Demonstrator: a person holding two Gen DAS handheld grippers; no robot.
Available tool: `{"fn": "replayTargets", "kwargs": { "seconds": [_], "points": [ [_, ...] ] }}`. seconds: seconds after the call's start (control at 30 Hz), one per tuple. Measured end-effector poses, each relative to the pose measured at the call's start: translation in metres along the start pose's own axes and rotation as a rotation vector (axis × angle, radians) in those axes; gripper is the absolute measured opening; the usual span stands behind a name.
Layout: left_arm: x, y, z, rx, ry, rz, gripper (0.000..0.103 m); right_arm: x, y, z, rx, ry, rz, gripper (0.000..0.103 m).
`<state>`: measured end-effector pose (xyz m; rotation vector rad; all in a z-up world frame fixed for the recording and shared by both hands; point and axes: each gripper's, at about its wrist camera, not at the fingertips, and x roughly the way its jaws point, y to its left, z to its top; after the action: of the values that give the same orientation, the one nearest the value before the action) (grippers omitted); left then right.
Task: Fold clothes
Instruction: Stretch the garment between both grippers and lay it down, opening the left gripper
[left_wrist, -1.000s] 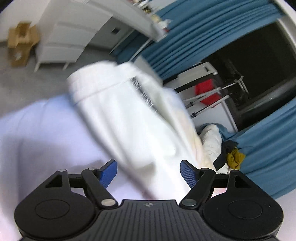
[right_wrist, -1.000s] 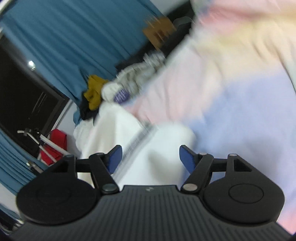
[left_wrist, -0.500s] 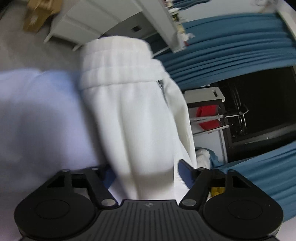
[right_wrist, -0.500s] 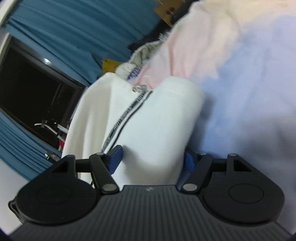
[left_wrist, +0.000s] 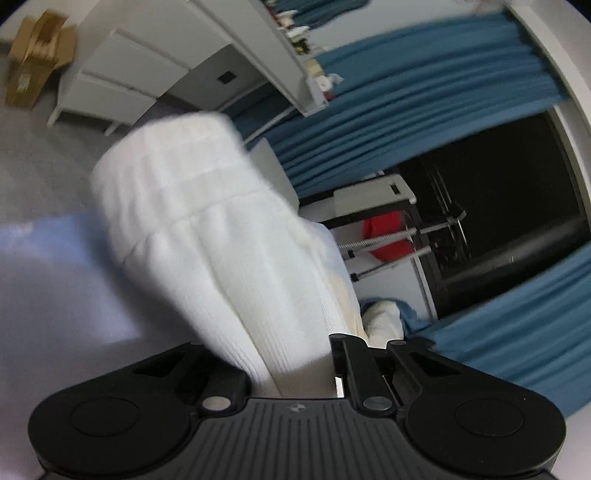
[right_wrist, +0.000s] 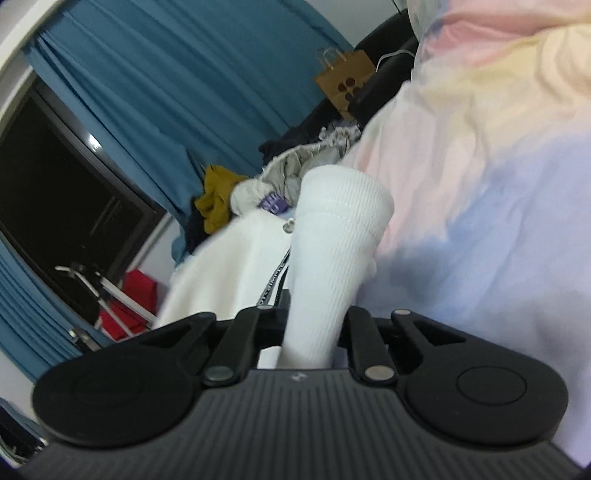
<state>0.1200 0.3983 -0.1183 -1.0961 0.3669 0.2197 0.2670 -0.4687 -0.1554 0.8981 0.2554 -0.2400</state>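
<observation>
A white ribbed zip-up garment fills the left wrist view, its banded hem end sticking up and away. My left gripper is shut on this white garment, and the cloth hides its fingertips. In the right wrist view the same white garment rises as a bunched, cuffed tube beside a dark zipper. Around that tube my right gripper is shut too. Both ends are lifted above a pastel tie-dye bedspread.
A heap of other clothes, mustard and grey among them, lies behind the garment near blue curtains. White drawers and a cardboard box stand on the grey floor. A drying rack with a red item stands by the dark window.
Both grippers went from open, with blue pads showing, to closed on the white garment. The cloth has been raised off the bedspread and bunched up.
</observation>
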Motion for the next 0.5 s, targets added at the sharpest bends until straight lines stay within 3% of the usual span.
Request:
{"fn": "replayTargets", "kwargs": {
  "seconds": [0.13, 0.33, 0.5],
  "points": [
    [-0.036, -0.018, 0.015, 0.045, 0.013, -0.002, 0.010, -0.039, -0.012, 0.008, 0.111, 0.018, -0.006, 0.012],
    [-0.097, -0.025, 0.037, 0.100, 0.061, 0.017, 0.010, -0.075, -0.039, 0.008, 0.213, 0.132, -0.061, 0.012],
    [-0.122, -0.001, 0.010, 0.246, 0.156, 0.104, 0.011, -0.087, -0.064, 0.000, 0.177, 0.197, -0.153, 0.012]
  ]
}}
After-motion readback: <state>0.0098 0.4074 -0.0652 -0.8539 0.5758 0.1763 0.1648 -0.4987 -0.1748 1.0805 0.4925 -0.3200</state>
